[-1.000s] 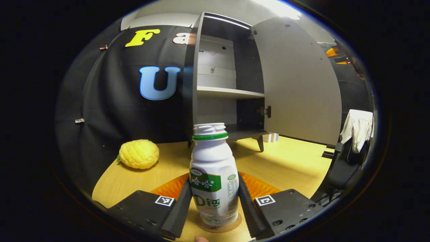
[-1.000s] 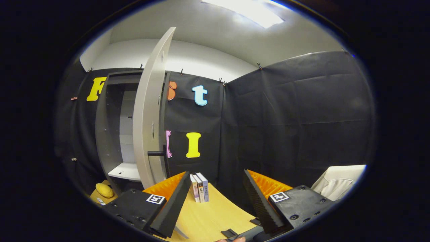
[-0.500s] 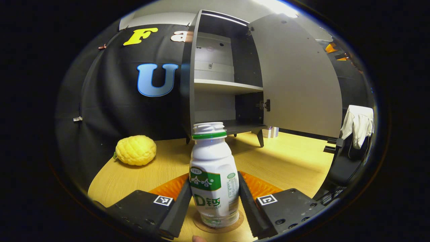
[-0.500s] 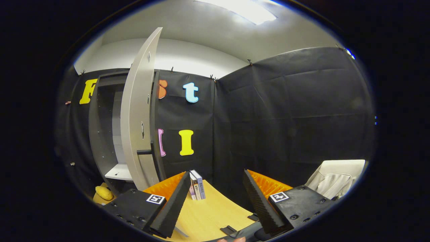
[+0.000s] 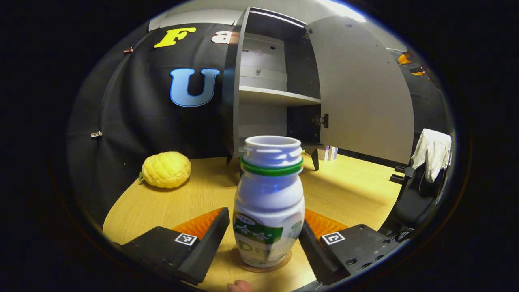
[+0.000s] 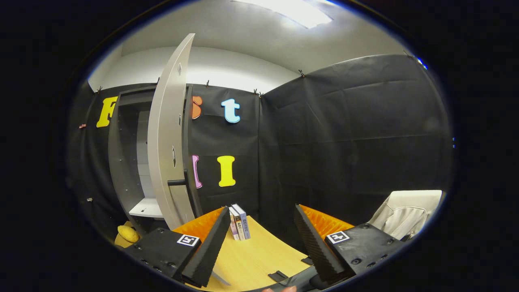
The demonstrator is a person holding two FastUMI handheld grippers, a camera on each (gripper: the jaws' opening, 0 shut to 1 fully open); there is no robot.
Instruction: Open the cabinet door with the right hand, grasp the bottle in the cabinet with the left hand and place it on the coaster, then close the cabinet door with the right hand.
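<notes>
On the coaster [image 5: 265, 265] near the front of the counter [image 5: 348, 194] stands the bottle [image 5: 269, 207], upright, with the left claw [image 5: 263, 251] spread apart on either side of it and no longer pressing its sides. The left finger stands clear; the right one sits so close to the bottle that I cannot be sure of a gap. To finish the release well, draw the left claw straight back along its own line, keeping level, so neither finger nudges the bottle off its disc. In the right gripper view the right claw [image 6: 257, 243] is also spread and holds nothing, and the cabinet door [image 6: 168, 134] is swung wide, its dark handle [image 6: 177, 182] within reach. Closing should be a steady push on the door, clear of the books [image 6: 239, 223].
</notes>
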